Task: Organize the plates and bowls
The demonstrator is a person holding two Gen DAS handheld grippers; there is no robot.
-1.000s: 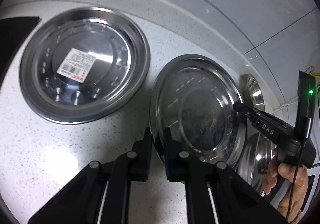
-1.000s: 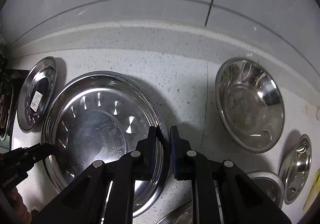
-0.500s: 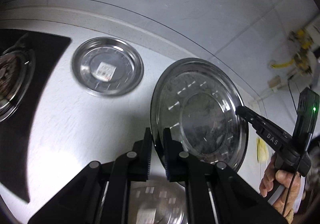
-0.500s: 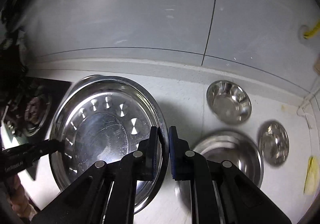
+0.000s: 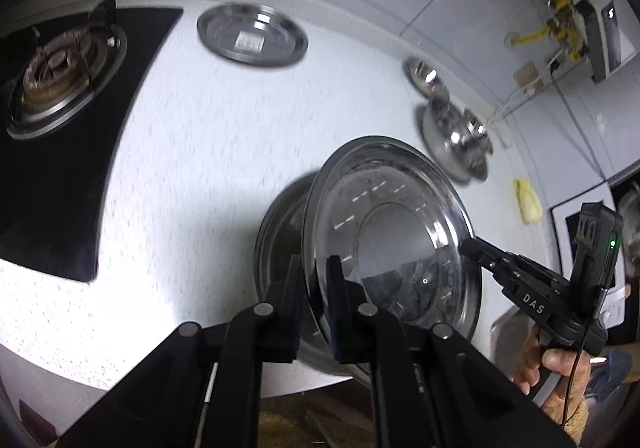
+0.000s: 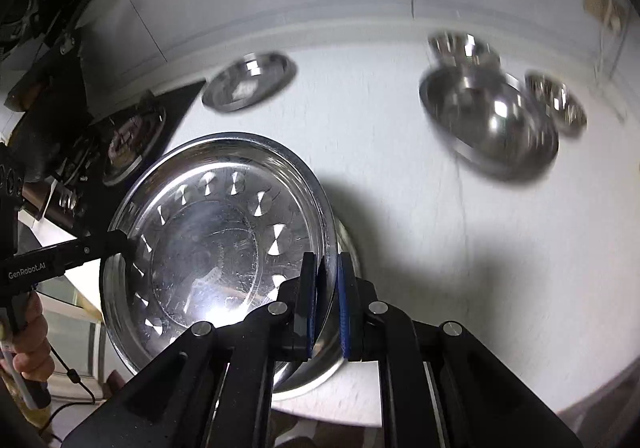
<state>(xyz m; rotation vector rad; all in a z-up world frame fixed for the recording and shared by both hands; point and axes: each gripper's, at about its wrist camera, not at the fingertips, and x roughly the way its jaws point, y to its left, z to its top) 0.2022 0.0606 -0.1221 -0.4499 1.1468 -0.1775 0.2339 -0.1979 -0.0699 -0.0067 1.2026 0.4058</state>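
Observation:
A large steel plate [image 5: 400,248] hangs tilted in the air, held by opposite rims. My left gripper [image 5: 315,268] is shut on its left rim, and in the right wrist view the same gripper [image 6: 120,242] pinches the far edge. My right gripper [image 6: 326,264] is shut on the plate [image 6: 216,240] at its right rim; in the left wrist view its tip [image 5: 466,244] meets the far rim. Directly under the held plate, another steel dish [image 5: 280,232] rests near the counter's front edge, mostly hidden.
A plate with a sticker [image 5: 252,34] lies by the back wall. A large bowl [image 6: 488,128] and two small bowls [image 6: 464,46] [image 6: 556,104] sit at the right. A black gas stove [image 5: 60,76] fills the left. The white counter's front edge [image 5: 120,380] is close below.
Both grippers have lifted the large plate off the counter and carried it back from the wall toward the front edge. It now hangs over another dish. The bowls and the sticker plate look farther off.

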